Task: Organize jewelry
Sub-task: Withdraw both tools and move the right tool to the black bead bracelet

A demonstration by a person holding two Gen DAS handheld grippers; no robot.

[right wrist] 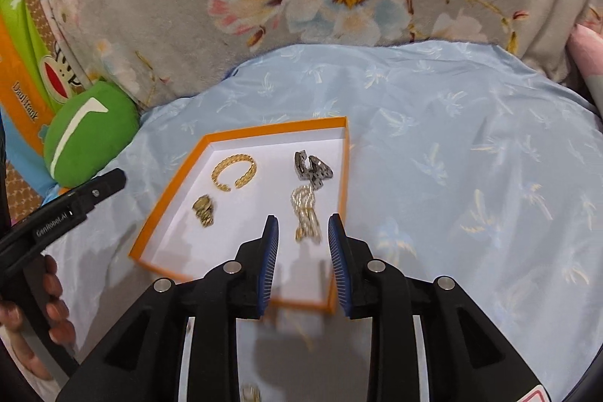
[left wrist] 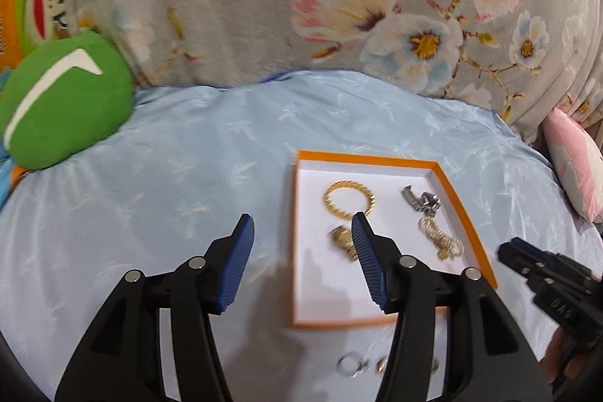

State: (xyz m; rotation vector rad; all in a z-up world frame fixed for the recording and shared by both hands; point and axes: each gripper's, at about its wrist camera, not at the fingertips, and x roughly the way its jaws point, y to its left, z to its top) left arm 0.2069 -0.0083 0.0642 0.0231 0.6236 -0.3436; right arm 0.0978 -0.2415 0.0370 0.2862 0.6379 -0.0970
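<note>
Now both tongs, left (left wrist: 301, 225) and right (right wrist: 303, 226), stand apart and empty above the orange tray (right wrist: 341, 176) holding a gold bracelet (right wrist: 233, 172).

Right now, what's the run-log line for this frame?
left gripper: open, empty | right gripper: open, empty | orange tray: four jewelry pieces | small rings: on blue cloth, outside tray

Gold bangle (right wrist: 234, 172), chains lie in orange tray (right wrist: 241, 137); rings (left wrist: 352, 364) outside

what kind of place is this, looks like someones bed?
Probably a bedroom, on a bed: a pale blue satin bedspread underneath, a grey floral plush blanket heaped behind, and a green stuffed cushion beside the orange jewelry tray.
</note>
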